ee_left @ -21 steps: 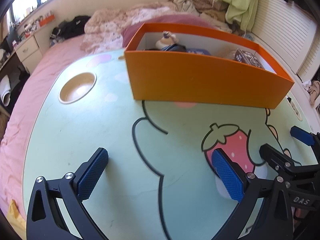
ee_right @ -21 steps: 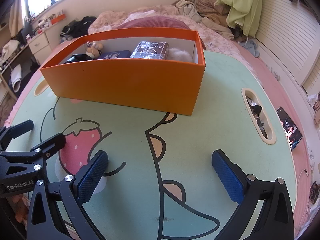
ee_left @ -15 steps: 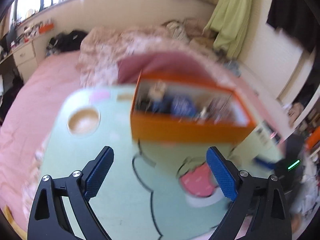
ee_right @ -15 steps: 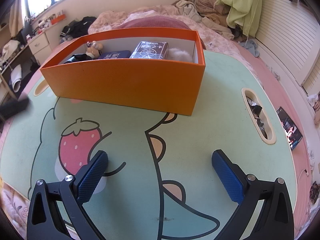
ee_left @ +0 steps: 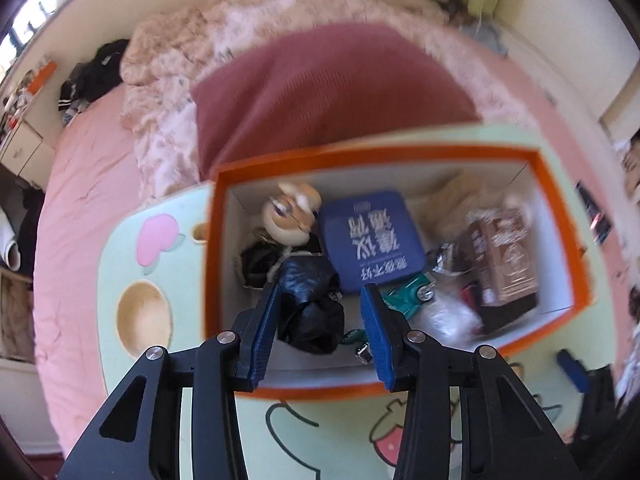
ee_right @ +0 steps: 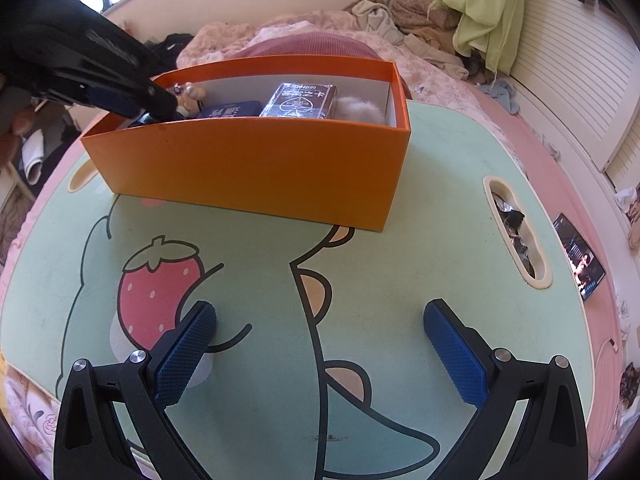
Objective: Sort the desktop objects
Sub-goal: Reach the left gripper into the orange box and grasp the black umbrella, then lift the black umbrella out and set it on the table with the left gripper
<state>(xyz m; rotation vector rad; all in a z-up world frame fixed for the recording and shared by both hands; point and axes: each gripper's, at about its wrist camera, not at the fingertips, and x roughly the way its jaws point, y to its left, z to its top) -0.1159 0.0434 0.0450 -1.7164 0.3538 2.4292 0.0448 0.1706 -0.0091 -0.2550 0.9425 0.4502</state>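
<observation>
An orange box stands on the green cartoon table. It holds a toy figure, a blue tin, a brown card box, a white fluffy ball, a green item and a black crumpled object. My left gripper reaches down into the box's left end, its blue pads on either side of the black object, still apart. It also shows in the right wrist view. My right gripper is open and empty above the table's front.
The table has a round cup recess at the left and a long slot with scraps at the right. A phone lies on the pink bed beyond the right edge. Bedding and clothes lie behind the box.
My left gripper has risen from the table front, moved over the box and down into its left end, and its jaws have narrowed around the black object. The right gripper has not moved.
</observation>
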